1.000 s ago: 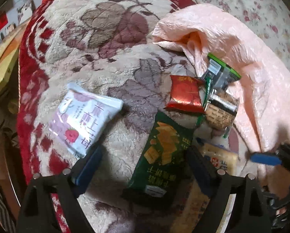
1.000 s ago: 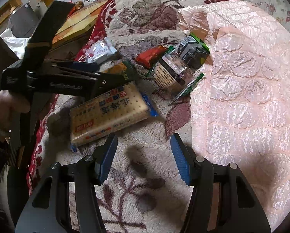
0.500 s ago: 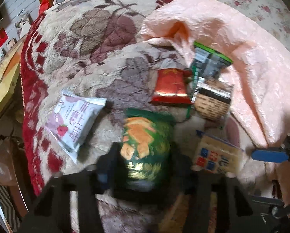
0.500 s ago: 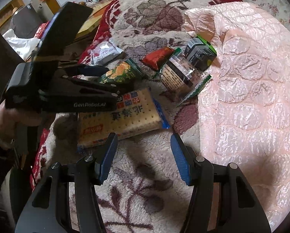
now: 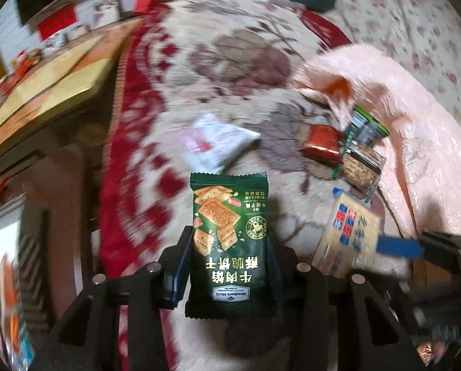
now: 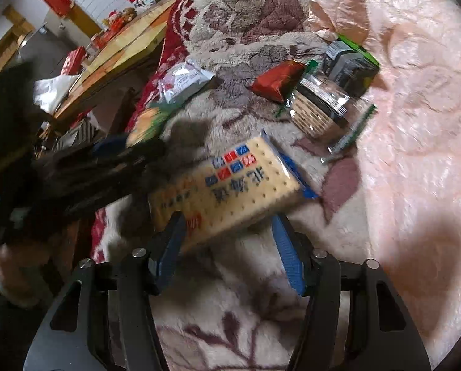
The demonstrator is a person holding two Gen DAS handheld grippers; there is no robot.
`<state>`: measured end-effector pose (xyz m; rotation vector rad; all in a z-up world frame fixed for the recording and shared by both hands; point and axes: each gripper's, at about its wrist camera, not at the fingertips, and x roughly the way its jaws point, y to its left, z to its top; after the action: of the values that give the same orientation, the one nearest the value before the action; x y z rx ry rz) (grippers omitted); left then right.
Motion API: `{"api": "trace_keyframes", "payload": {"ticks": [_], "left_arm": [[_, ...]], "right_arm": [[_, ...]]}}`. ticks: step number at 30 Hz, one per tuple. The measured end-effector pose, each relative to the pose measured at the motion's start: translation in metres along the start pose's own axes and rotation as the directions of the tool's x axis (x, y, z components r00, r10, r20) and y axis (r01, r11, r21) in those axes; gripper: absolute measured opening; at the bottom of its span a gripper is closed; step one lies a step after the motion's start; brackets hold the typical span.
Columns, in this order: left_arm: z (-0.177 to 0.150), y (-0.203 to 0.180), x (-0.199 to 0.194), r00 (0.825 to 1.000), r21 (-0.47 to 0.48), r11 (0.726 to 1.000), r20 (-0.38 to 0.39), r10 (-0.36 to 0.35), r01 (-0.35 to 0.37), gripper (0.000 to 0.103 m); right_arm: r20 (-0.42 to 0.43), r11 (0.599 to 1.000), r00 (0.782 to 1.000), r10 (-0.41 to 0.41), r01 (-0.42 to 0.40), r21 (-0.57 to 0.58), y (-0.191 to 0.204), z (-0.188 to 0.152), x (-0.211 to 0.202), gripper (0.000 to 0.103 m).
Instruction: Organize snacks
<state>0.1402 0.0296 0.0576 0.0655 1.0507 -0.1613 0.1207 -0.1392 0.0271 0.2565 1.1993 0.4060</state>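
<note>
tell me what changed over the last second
The left gripper closed on the green cracker packet and lifted it off the blanket. The right gripper, jaws opening, moved up to the yellow cracker pack. The other snacks stayed put.

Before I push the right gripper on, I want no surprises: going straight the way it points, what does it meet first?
Most likely the cream cracker pack. It lies just beyond the right gripper, whose jaws are opening without touching it, on the floral blanket. Depth is uncertain in this fisheye view.

Motion blurs the white snack pouch (image 5: 213, 143).
</note>
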Motion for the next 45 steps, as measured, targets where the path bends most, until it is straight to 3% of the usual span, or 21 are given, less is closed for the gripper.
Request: {"api": "trace_keyframes", "payload": {"ticks": [3, 9, 13, 15, 21, 32, 45], "left_arm": [[-0.014, 0.011, -0.018, 0.997, -0.025, 0.997, 0.027, 0.072, -0.072, 0.046], [-0.034, 0.036, -0.038, 0.99, -0.121, 0.985, 0.047, 0.133, -0.126, 0.046], [-0.047, 0.043, -0.045, 0.99, -0.158, 0.979, 0.045, 0.137, -0.128, 0.046], [-0.052, 0.044, -0.045, 0.991, -0.171, 0.978, 0.043, 0.126, -0.117, 0.046], [-0.063, 0.047, -0.049, 0.995, -0.225, 0.971, 0.044, 0.093, -0.081, 0.046], [-0.078, 0.051, -0.077, 0.986, -0.275, 0.953, 0.069, 0.151, -0.127, 0.046], [-0.097, 0.079, -0.122, 0.967, -0.344, 0.92, 0.101, 0.234, -0.187, 0.046]], "right_arm": [[-0.024, 1.0, 1.0, -0.014, 0.014, 0.006, 0.006, 0.016, 0.014, 0.068], [-0.027, 0.99, 0.994, -0.109, 0.106, -0.097, 0.04, 0.047, 0.037, 0.069], [-0.025, 0.946, 0.968, -0.249, 0.238, -0.221, 0.07, 0.045, 0.057, 0.071], [-0.003, 0.924, 0.961, -0.276, 0.264, -0.275, 0.076, 0.038, 0.059, 0.071], [0.007, 0.93, 0.982, -0.191, 0.183, -0.32, 0.067, 0.022, 0.041, 0.055], [0.056, 0.929, 0.995, -0.086, 0.1, -0.356, 0.088, -0.006, -0.004, 0.055], [0.087, 0.899, 0.996, 0.009, 0.03, -0.437, 0.152, -0.022, -0.027, 0.055]]}}
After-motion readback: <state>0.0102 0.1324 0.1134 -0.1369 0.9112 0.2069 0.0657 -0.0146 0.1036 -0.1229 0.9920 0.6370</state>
